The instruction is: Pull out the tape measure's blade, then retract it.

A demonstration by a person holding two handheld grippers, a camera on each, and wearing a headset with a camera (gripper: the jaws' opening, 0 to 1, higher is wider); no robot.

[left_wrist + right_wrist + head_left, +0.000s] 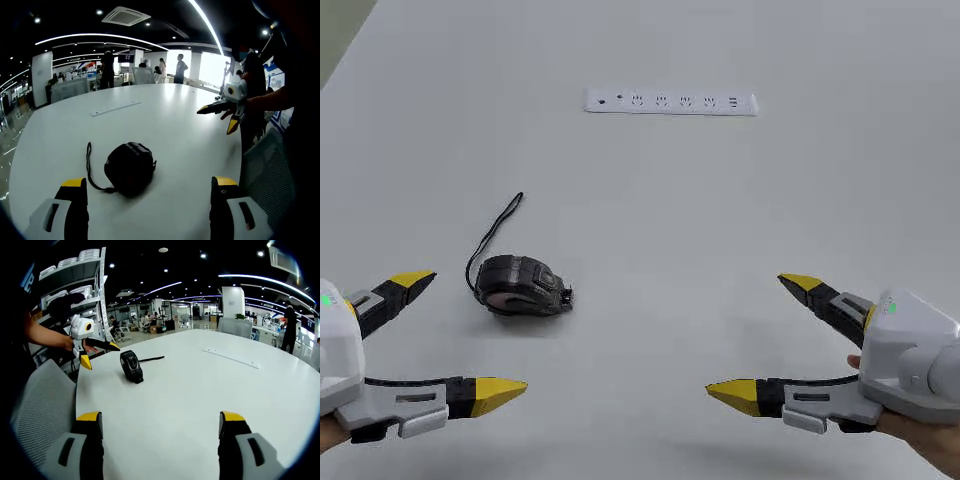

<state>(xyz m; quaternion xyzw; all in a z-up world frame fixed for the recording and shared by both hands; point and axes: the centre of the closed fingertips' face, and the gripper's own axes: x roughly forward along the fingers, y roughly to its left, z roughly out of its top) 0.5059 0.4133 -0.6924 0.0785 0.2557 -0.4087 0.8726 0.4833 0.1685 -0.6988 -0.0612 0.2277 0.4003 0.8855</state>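
Observation:
A black tape measure with a black wrist strap lies on the white table, its blade pulled in. My left gripper is open at the lower left, a short way left of and nearer than the tape. In the left gripper view the tape measure sits just ahead between the yellow-tipped jaws. My right gripper is open at the lower right, well apart from the tape. The right gripper view has the tape measure far off to the left, near the left gripper.
A white power strip lies flat at the far middle of the table. Grey chairs stand at the table's near edge. Office desks and people are in the background.

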